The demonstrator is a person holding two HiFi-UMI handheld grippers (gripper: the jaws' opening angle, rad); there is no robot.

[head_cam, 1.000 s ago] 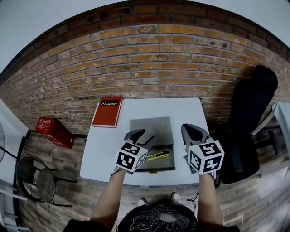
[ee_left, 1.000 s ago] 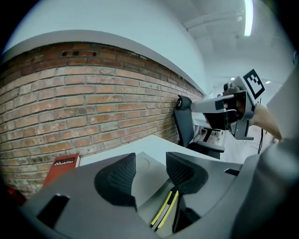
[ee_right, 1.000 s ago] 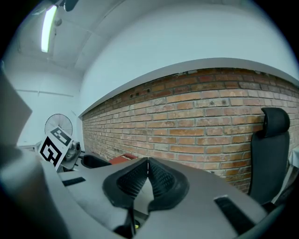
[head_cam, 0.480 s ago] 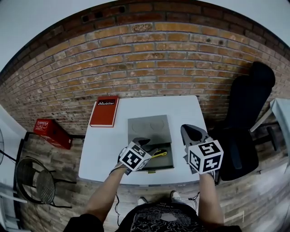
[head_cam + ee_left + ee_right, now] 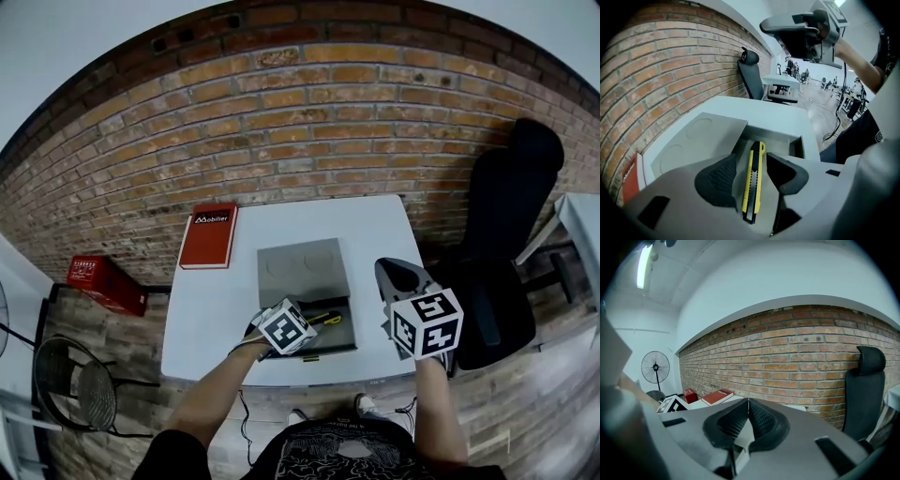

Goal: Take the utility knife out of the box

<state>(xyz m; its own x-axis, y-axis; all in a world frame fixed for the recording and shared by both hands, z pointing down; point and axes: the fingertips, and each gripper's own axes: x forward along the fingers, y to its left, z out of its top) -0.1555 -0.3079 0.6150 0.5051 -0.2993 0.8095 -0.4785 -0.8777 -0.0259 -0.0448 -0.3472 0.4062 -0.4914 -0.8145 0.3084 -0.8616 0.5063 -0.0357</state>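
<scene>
One utility knife (image 5: 753,187) lies flat inside the single open box (image 5: 776,136). The left gripper (image 5: 752,160) straddles it, jaws apart (one each side). The right gripper (image 5: 748,411) is closed, empty, held aloft.

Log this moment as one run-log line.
left gripper: open, jaws straddling utility knife | knife: lying in box, not yet gripped | right gripper: shut, empty
</scene>
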